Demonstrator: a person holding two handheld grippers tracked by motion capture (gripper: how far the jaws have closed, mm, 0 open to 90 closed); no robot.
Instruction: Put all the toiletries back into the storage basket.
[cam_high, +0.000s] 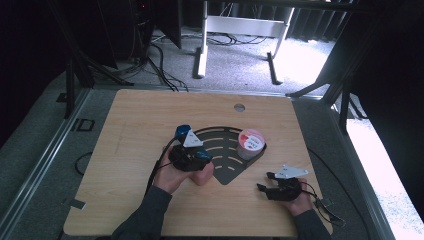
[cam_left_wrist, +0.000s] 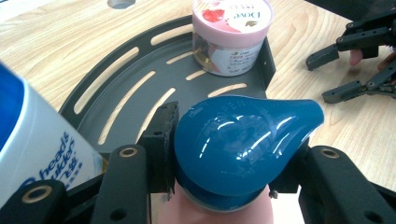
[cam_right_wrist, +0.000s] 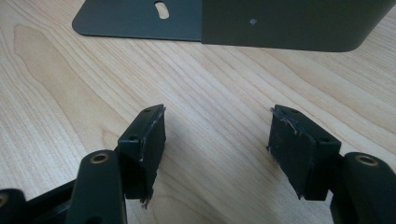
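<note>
Left gripper view: jaws clamp blue-capped bottle (cam_left_wrist: 243, 144).

"Dove" reads on the pink lid of the jar (cam_left_wrist: 232, 35). The white bottle (cam_left_wrist: 35, 149) shows "head &" and part of "shoulders" in blue. Raised "OPEN" sits on the blue cap (cam_left_wrist: 243, 144).

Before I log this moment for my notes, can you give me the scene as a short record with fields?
surface: wooden table
rack: dark slotted corner tray lying flat
on tray: pink-lidded Dove jar in the corner by its raised wall
left gripper: shut on the blue-capped bottle
beside it: white Head & Shoulders bottle
right gripper: open, over bare wood, near the tray's edge
</note>
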